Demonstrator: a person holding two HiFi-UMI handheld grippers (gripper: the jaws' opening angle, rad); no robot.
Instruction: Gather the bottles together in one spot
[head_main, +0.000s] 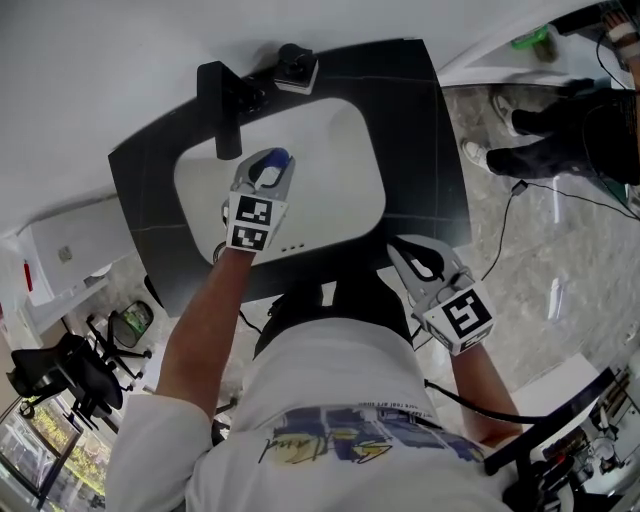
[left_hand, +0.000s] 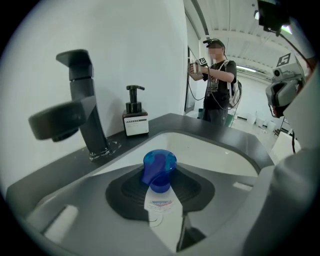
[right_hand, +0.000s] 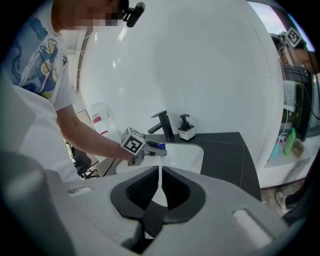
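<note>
While your right hand-held gripper (head_main: 415, 262) hangs closed and empty near your body, your left hand-held gripper (head_main: 268, 170) is clamped on the blue-capped bottle (left_hand: 160, 169) above the white sink basin (head_main: 340, 175). Beyond it, the black pump bottle (left_hand: 135, 120) stands on the dark worktop (head_main: 425, 130) just beside the faucet (left_hand: 82, 112). The two bottles are apart, so the gathering looks unfinished.

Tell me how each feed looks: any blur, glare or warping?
Head view: even light, sharp, though the white basin is nearly washed out. Left gripper view: blue-capped bottle crisp, faucet skewed by the wide lens. Right gripper view: dark corners, nearby jaws soft.
</note>
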